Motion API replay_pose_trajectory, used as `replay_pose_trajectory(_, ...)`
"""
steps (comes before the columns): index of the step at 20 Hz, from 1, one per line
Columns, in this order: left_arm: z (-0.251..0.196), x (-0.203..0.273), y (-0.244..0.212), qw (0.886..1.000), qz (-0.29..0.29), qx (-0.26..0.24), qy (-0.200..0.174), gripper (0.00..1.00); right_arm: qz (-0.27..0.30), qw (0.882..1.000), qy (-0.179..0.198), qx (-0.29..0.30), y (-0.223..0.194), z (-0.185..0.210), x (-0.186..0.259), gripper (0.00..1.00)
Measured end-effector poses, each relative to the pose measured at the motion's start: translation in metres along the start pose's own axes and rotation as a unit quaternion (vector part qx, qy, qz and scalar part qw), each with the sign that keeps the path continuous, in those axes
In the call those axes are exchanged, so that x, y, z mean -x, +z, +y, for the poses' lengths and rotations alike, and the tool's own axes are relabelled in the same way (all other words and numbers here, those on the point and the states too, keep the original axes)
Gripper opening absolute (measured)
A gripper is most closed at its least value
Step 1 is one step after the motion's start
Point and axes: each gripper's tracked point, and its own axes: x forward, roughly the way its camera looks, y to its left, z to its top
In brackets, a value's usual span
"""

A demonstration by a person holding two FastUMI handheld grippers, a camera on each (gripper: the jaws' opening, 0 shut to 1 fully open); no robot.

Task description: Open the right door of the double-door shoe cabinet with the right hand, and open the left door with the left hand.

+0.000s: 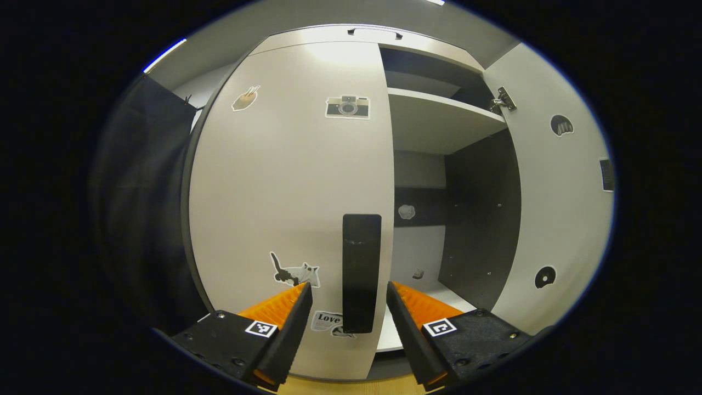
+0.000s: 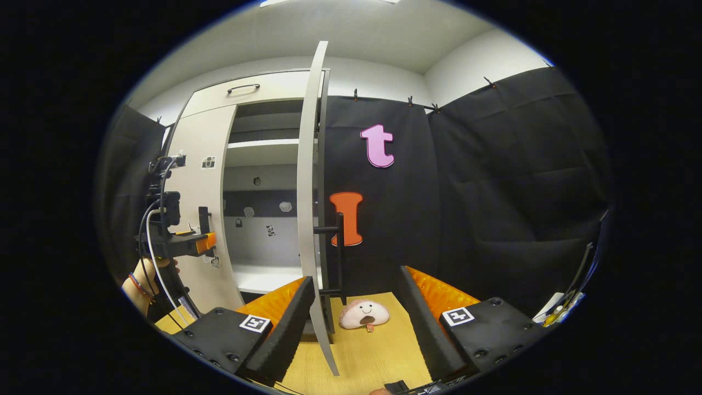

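- Pale left door [image 1: 285,192] sits closed; its black handle [image 1: 361,272] stands between the spread left gripper [image 1: 349,292] fingers.
- Right door [image 2: 308,181] stands swung open, right gripper [image 2: 356,291] spread near it.

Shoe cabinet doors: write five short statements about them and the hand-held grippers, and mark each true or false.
1. The right door stands open. True.
2. The left door is wide open. False: it is shut, flat against the shoe cabinet.
3. The left hand-held gripper has its fingers spread to either side of the left door's black handle. True: they do not press on it.
4. The right hand-held gripper is shut on the right door's handle. False: it is open, with the handle ahead of it.
5. A shoe stands on the upper shelf. False: the visible part of the shelf is bare.
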Motion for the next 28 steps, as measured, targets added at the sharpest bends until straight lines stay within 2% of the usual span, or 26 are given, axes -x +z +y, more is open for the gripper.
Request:
replay_pose_trajectory(5,0.000,-0.007,-0.010,1.000,0.007,0.010,0.000,0.66,-0.008,1.000,-0.009,-0.003,0.003,0.001,-0.002,0.98)
replay_pose_trajectory(8,-0.003,-0.009,-0.014,1.000,0.009,0.026,-0.009,0.60,-0.008,1.000,-0.008,0.002,0.003,0.003,0.000,0.98)
replay_pose_trajectory(11,-0.009,-0.009,-0.013,1.000,0.008,0.022,-0.017,0.37,-0.010,1.000,-0.010,0.000,0.005,0.005,0.002,0.98)
replay_pose_trajectory(12,-0.010,-0.010,-0.013,1.000,0.006,0.015,-0.018,0.35,-0.010,1.000,-0.011,-0.001,0.004,0.005,0.003,0.91)
replay_pose_trajectory(13,-0.010,-0.009,-0.013,1.000,0.004,0.006,-0.021,0.33,-0.010,1.000,-0.012,-0.002,0.004,0.006,0.005,0.91)
replay_pose_trajectory(14,-0.010,-0.008,-0.014,1.000,0.003,0.003,-0.023,0.32,-0.009,1.000,-0.013,-0.003,0.004,0.007,0.007,0.98)
replay_pose_trajectory(16,-0.009,-0.007,-0.015,1.000,0.007,0.005,-0.027,0.27,-0.010,1.000,-0.013,-0.006,0.005,0.012,0.012,0.98)
replay_pose_trajectory(17,-0.009,-0.006,-0.016,0.999,0.011,0.003,-0.030,0.21,-0.011,1.000,-0.013,-0.006,0.006,0.015,0.014,0.91)
replay_pose_trajectory(18,-0.009,-0.004,-0.016,0.999,0.016,0.001,-0.034,0.19,-0.012,1.000,-0.012,-0.005,0.007,0.019,0.015,0.91)
replay_pose_trajectory(19,-0.009,-0.002,-0.017,0.999,0.016,0.002,-0.041,0.17,-0.013,1.000,-0.010,-0.003,0.008,0.022,0.018,0.98)
replay_pose_trajectory(20,-0.008,0.001,-0.017,0.999,0.015,0.004,-0.050,0.16,-0.015,1.000,-0.009,-0.001,0.009,0.026,0.018,0.98)
replay_pose_trajectory(21,-0.008,0.002,-0.018,0.998,0.013,0.006,-0.060,0.14,-0.015,1.000,-0.008,0.002,0.009,0.028,0.020,0.91)
replay_pose_trajectory(22,-0.006,0.004,-0.018,0.997,0.012,0.008,-0.071,0.14,-0.016,1.000,-0.008,0.004,0.009,0.031,0.021,0.91)
replay_pose_trajectory(23,-0.006,0.005,-0.018,0.997,0.012,0.010,-0.081,0.14,-0.016,1.000,-0.007,0.005,0.009,0.034,0.023,0.98)
replay_pose_trajectory(25,-0.006,0.009,-0.019,0.995,0.009,0.019,-0.100,0.14,-0.017,1.000,-0.006,0.004,0.009,0.044,0.029,0.98)
replay_pose_trajectory(26,-0.005,0.010,-0.019,0.994,0.008,0.021,-0.107,0.14,-0.017,1.000,-0.007,0.002,0.010,0.049,0.031,0.91)
replay_pose_trajectory(27,-0.004,0.011,-0.019,0.993,0.007,0.023,-0.112,0.14,-0.018,1.000,-0.009,0.000,0.010,0.053,0.033,0.91)
replay_pose_trajectory(28,-0.003,0.012,-0.019,0.993,0.006,0.023,-0.118,0.14,-0.019,1.000,-0.011,-0.003,0.011,0.058,0.033,0.98)
